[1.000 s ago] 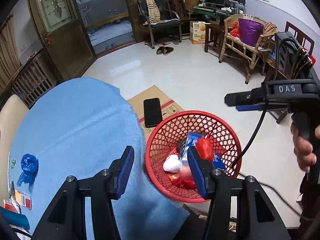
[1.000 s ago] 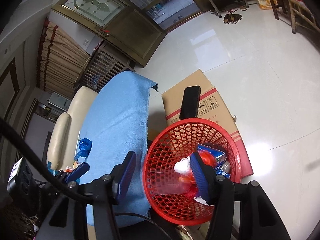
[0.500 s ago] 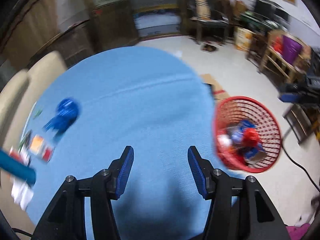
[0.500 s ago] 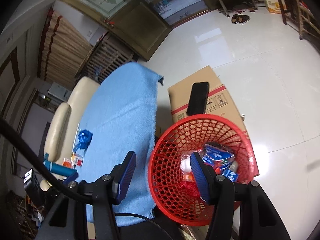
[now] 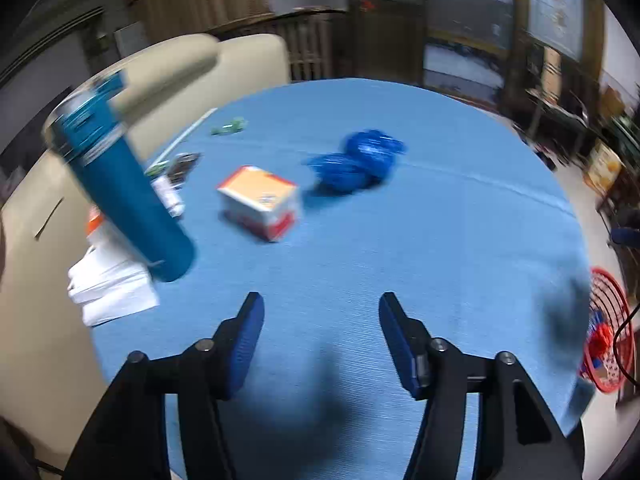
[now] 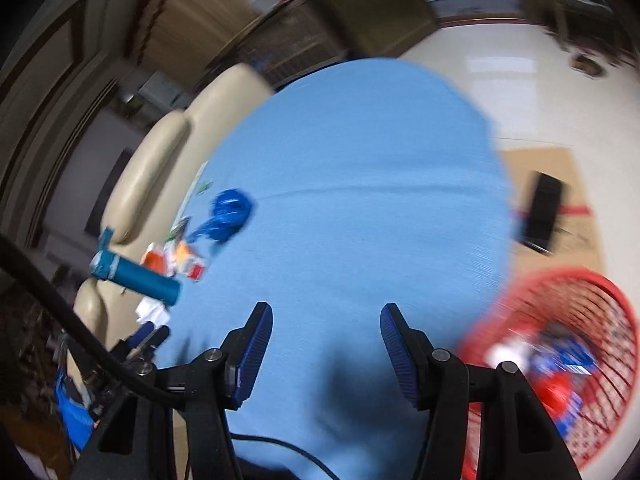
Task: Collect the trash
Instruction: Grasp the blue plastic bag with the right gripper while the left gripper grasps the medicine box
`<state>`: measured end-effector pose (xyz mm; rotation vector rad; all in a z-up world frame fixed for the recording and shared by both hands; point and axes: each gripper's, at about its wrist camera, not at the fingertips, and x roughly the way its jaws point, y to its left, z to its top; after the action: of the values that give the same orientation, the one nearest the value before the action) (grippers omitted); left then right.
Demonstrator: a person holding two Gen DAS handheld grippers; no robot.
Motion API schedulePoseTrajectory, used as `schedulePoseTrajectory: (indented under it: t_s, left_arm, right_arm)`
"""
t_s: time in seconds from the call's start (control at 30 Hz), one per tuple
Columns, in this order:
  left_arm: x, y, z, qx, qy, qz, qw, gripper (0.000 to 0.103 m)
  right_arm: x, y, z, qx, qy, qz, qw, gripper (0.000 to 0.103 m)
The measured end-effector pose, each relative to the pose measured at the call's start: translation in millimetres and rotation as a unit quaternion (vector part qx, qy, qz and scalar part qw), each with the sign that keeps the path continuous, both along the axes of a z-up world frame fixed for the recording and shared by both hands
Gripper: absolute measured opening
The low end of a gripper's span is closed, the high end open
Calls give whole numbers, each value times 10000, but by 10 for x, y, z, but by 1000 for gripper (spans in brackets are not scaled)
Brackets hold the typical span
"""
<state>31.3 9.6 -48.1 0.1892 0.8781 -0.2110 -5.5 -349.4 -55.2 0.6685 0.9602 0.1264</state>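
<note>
A crumpled blue plastic bag (image 5: 358,164) and a small orange, white and red carton (image 5: 260,200) lie on the blue-clothed table (image 5: 440,248). My left gripper (image 5: 320,316) is open and empty, over the table short of both. My right gripper (image 6: 326,324) is open and empty over the table's near part; the bag (image 6: 230,214) and carton (image 6: 188,262) lie far to its left. The red mesh basket (image 6: 580,336) holds several pieces of trash at the lower right, and shows at the right edge in the left wrist view (image 5: 608,336).
A teal cylinder bottle (image 5: 120,188) stands left of the carton, over white tissues (image 5: 112,288) and small wrappers (image 5: 180,168). A beige sofa (image 5: 48,240) borders the table's left. A cardboard box with a black phone (image 6: 544,208) lies on the floor beyond the basket.
Both grippers have swung left, away from the red basket and over the blue table. The bag, carton and teal bottle have come into closer view of the left gripper. Both stay open.
</note>
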Motion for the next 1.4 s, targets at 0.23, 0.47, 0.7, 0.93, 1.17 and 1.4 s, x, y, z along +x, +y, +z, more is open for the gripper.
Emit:
schedulePoseTrajectory:
  t_s: [0.23,0.47,0.7,0.93,1.17,1.4]
  left_arm:
    - [222,447,-41,-119,-24,357,9993,65]
    - [565,571,32,-329,-73,438,9985,71]
    - [1063,441,66,-590,96,753,9954,73]
    - [1702,174,-147,-162,509,1545,9865,73]
    - [1956,197,-440,-512,902,1811,9780,74]
    - [1901,138,-464,-705,953,1325,9841,58]
  right_arm:
    - [1357,814,-12,542,-202,445,9973,69]
    - [2530,1473,-359,290,435,422,9977,74]
    - [2836,1926,-747,-437,736,758,9934,66]
    - [2260,1705,-607,-942,329,895,9910,63]
    - [1517,1319,-477,-1262,53,866,9882,63]
    - [753,1035,-328,-1171,-310,595,9909,63]
